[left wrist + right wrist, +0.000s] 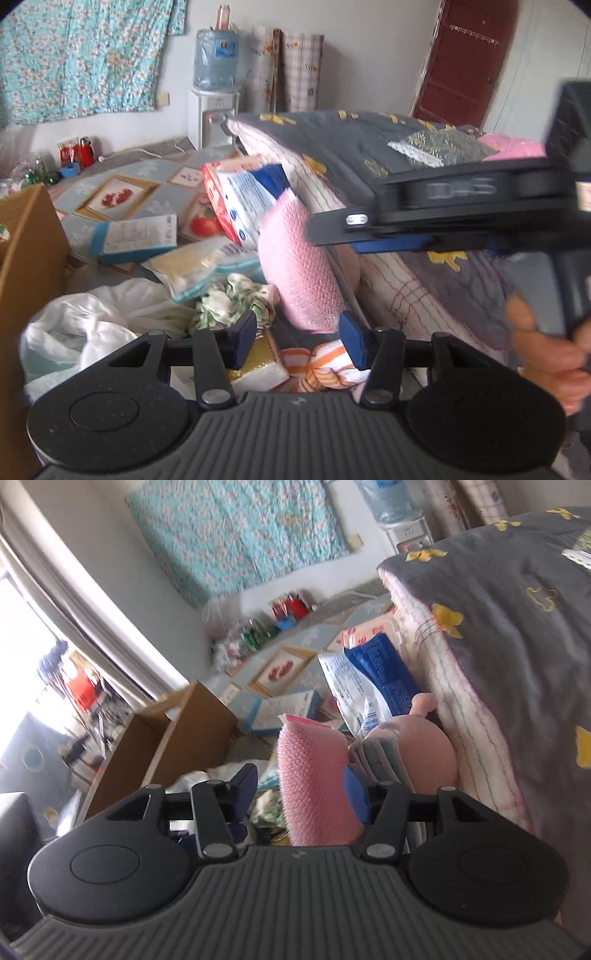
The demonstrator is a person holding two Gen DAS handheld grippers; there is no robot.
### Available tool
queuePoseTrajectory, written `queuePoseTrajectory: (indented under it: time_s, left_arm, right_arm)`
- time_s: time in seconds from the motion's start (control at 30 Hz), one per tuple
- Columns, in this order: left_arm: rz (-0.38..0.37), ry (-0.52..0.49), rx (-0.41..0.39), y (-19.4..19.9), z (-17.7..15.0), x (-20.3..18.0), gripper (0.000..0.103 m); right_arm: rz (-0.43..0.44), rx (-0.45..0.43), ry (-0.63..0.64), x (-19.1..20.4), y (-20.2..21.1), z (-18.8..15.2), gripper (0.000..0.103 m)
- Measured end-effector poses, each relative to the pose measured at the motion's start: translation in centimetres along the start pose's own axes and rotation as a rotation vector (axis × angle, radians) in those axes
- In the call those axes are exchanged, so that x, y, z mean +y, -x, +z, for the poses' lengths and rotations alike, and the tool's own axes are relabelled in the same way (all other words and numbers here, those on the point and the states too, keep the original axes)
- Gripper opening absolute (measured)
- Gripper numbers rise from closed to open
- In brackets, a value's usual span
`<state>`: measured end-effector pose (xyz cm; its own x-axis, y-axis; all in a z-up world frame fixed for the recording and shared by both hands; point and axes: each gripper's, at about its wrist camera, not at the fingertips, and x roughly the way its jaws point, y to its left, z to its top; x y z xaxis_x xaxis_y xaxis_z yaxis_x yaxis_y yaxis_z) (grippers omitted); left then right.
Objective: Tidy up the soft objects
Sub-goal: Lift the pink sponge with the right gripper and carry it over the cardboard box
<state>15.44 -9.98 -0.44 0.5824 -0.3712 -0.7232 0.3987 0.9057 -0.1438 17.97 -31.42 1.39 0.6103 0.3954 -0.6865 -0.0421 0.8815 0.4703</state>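
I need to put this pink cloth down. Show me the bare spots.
Free: the patterned floor mat past the blue box, and the grey quilt top. Crowded: the heap between the cardboard box and the quilt's side.

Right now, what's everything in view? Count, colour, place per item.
pink mesh pad: 1, pink, upright beside the bed
quilt: 1, grey with yellow butterflies, on the bed, right
package: 1, blue and white, leaning on the bed side
cardboard box: 1, brown, floor, left
carton: 1, light blue, flat on the floor
plastic bag: 1, white, floor, near left
striped towel: 1, orange and white, in the floor pile
water dispenser: 1, white, blue bottle on top, back wall
floral cloth: 1, teal, hung on the wall
left gripper: 1, black, blue pads, open, empty
right gripper: 1, black, open around the pink mesh pad
hand: 1, on the right gripper's handle
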Motion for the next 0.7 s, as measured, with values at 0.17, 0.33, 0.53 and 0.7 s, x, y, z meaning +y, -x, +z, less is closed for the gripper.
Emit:
queuePoseTrajectory:
  time_s: [0.17, 0.33, 0.53, 0.7]
  left_arm:
    - [-0.001, 0.01, 0.021, -1.2, 0.0, 0.4, 0.05]
    - [-0.029, 0.019, 0.012, -1.9, 0.6, 0.4, 0.063]
    - [-0.109, 0.069, 0.002, -2.1, 1.8, 0.1, 0.086]
    - [-0.187, 0.118, -0.027, -0.6, 2.4, 0.1, 0.095]
  right_arm:
    - [-0.017, 0.036, 0.018, -0.9, -2.3, -0.1, 0.036]
    - [0.134, -0.007, -0.142, -5.4, -0.6, -0.1, 0.03]
    - [0.277, -0.05, -0.266, -7.8, 1.5, -0.2, 0.03]
    - [0.3, -0.105, -0.245, -6.7, 4.1, -0.2, 0.029]
